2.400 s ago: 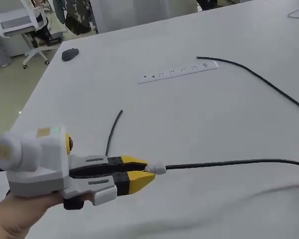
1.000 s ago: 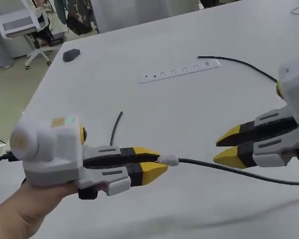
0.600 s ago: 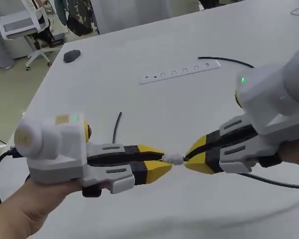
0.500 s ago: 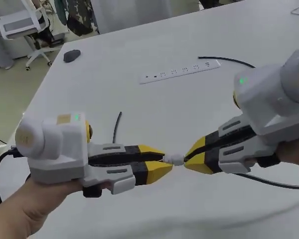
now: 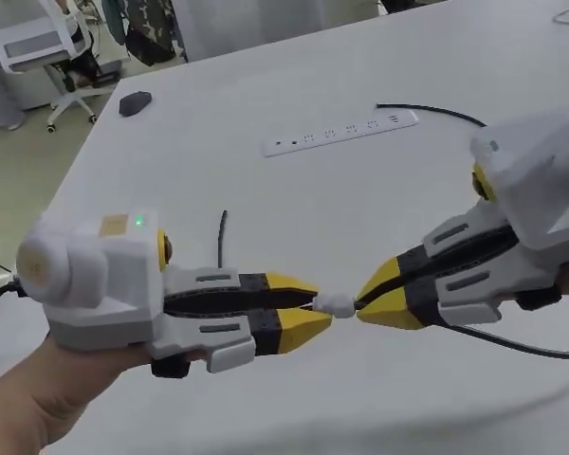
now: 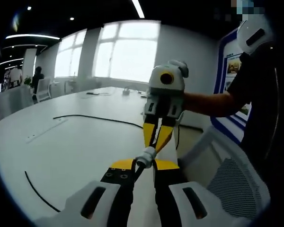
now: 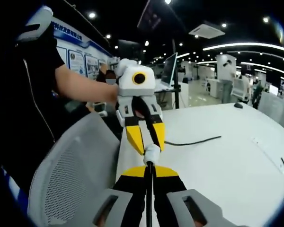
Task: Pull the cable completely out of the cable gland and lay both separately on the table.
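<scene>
White table (image 5: 294, 218), power strip (image 5: 341, 134), office chair (image 5: 30, 43)

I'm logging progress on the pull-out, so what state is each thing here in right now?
Cable: threaded in the cable gland, not pulled out.
Cable gland: held above the table, between both tools.
Left tool: shut on the cable gland.
Right tool: shut on the cable beside the gland.
Short black wire: lying loose on the table.
Power strip: lying flat.
</scene>
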The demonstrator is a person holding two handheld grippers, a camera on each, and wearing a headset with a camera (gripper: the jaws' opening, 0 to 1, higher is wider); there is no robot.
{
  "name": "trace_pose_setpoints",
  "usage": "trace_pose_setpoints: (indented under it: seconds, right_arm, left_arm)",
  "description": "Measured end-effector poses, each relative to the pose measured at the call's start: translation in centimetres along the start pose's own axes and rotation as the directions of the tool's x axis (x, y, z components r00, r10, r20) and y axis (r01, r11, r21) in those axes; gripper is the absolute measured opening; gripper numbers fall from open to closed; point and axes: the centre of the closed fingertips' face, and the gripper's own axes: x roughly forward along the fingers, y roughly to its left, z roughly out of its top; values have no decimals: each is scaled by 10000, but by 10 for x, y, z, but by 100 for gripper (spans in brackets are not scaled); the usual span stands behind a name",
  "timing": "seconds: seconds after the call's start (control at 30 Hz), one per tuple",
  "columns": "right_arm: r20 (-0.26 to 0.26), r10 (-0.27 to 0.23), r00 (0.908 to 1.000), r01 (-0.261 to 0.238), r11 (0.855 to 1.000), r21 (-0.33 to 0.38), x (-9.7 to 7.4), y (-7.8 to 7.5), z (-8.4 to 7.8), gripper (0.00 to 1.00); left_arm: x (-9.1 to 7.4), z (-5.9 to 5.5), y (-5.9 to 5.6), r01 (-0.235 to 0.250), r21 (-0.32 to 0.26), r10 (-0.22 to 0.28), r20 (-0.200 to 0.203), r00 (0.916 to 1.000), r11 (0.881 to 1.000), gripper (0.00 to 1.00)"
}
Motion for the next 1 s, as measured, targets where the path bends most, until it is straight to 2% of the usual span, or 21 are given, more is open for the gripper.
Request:
trace_pose_setpoints:
  seconds: [0.03, 0.13, 0.27, 0.37, 0.47, 0.6, 0.77, 1.0]
  right_arm:
    - [181, 296, 9994, -301, 9992, 276, -1, 2, 1, 0]
    - [348, 558, 9978, -579, 9964, 622, -4, 1, 1, 0]
    - [452, 818, 9956, -853, 9930, 812, -4, 2, 0, 0]
    - [467, 1123, 9926, -1161, 9894, 878, -5, 5, -1, 0]
    - [588, 1361, 9889, -1415, 9850, 988, -5, 7, 0, 0]
    - [940, 1433, 9852, -1543, 9804, 1222, -8, 4, 4, 0]
    - [1137, 1631, 9800, -1780, 9746, 1359, -8, 7, 6, 0]
    - [1438, 1650, 9758, -1868, 9701, 1549, -9, 8, 6, 0]
  left_arm:
    - [0, 1, -1, 82, 31, -82, 40, 10000, 10000, 15]
    - [1, 4, -4, 226, 87, -228, 184, 9996, 9997, 15]
    - [3, 5, -5, 271, 129, -273, 217, 9994, 9996, 16]
    - [3, 9, -6, 337, 146, -344, 514, 9981, 9993, 18]
    - [3, 8, -8, 524, 196, -532, 460, 9975, 9984, 20]
    - [4, 6, -13, 824, 151, -830, 446, 9955, 9965, 17]
    - [3, 6, -13, 875, 166, -882, 517, 9948, 9960, 17]
    - [3, 7, -13, 938, -35, -934, 604, 9938, 9956, 17]
